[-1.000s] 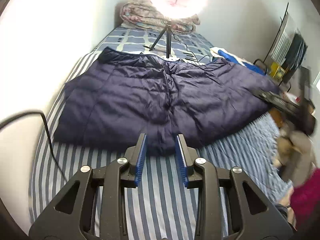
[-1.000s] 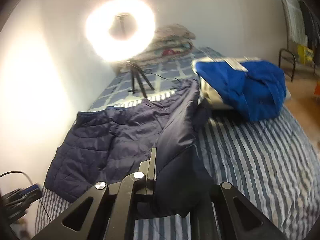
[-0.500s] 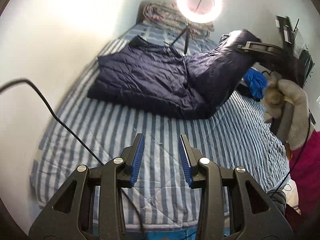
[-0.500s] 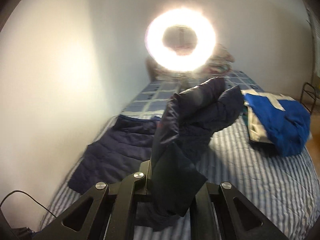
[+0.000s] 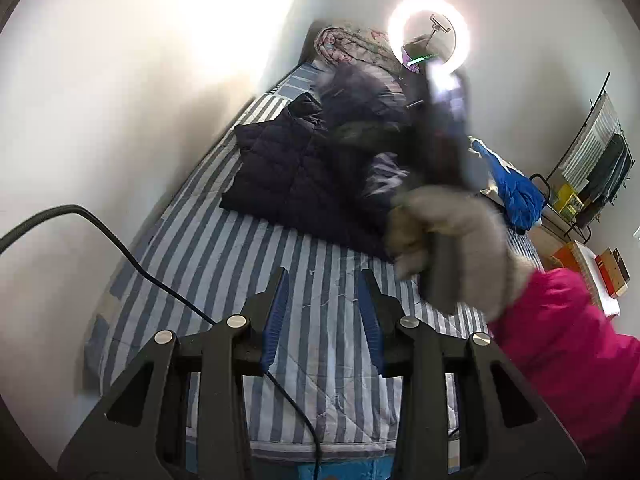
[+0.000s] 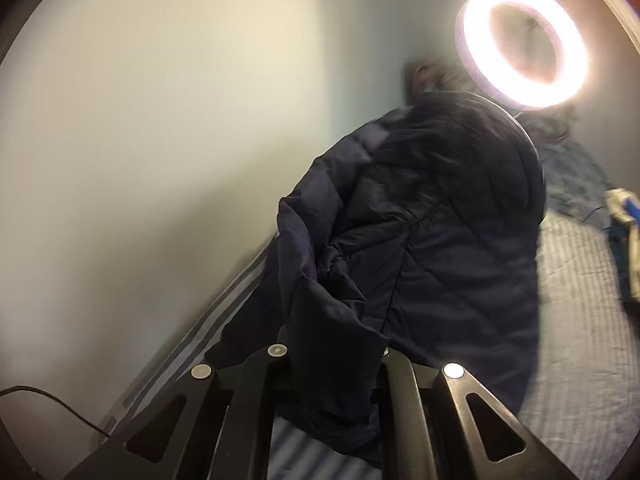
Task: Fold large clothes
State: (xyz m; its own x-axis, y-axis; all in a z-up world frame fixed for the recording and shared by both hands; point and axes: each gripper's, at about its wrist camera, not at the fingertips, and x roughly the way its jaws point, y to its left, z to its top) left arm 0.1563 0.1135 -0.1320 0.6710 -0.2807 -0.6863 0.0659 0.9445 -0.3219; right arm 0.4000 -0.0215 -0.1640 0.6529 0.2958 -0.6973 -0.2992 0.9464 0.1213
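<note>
Right tool (image 6: 332, 344) clenched on dark navy jacket (image 6: 432, 216) above striped bed (image 5: 240, 264); left tool (image 5: 322, 312) released, empty

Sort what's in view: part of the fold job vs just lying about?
Job:
- navy puffer jacket
- right claw, shut on its edge
- left claw, open, empty

Lying about:
- blue garment
- ring light
- rolled floral quilt
- black cable

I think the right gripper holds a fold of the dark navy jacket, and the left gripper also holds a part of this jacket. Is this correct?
Only the second half is wrong. In the left wrist view, the left gripper holds nothing: its fingers stand apart over the striped bedsheet. The right gripper does hold a fold of the dark navy jacket.
</note>
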